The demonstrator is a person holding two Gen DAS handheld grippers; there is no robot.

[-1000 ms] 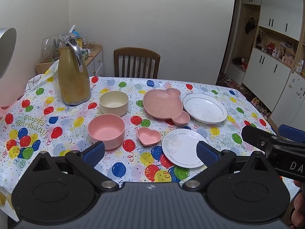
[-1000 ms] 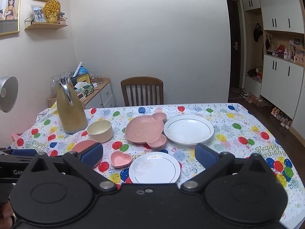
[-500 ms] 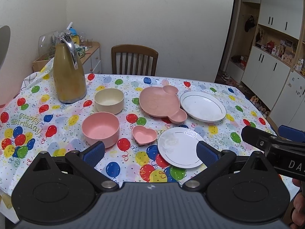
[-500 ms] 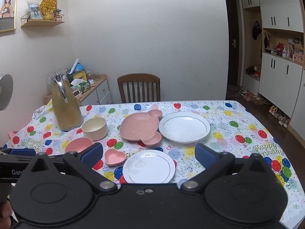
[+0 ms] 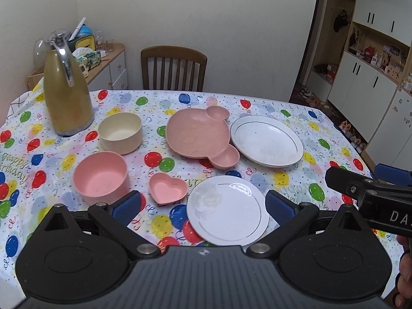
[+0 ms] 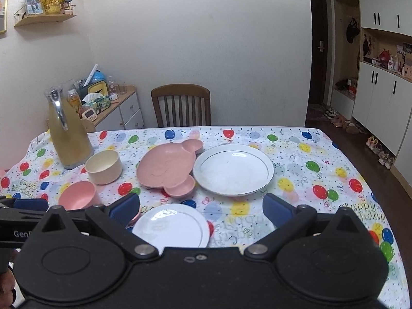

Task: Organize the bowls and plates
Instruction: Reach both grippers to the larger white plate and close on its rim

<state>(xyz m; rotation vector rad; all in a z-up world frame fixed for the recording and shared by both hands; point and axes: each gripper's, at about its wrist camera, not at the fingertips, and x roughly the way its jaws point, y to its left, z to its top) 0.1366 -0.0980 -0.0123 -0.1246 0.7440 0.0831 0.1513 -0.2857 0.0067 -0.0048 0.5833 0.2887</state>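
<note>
Six dishes sit on the balloon-print surface. From the right wrist view we see only part of the pink bowl, and the heart dish is nearly all hidden behind the right tongs' blue pad; the near rim of the small white plate is cut off by the tong body. The right tongs are cut off at the left view's edge.

Against the earlier frames, both cameras now sit closer to the dishes and lower; the dishes themselves lie as before.

Both tongs are spread wide and empty, touching nothing. The left tongs hover over the near edge, heart dish and small white plate between the pads. Behind lie the cream bowl, bear-shaped pink plate and large white plate, the last two touching. A yellow jug stands far left.
</note>
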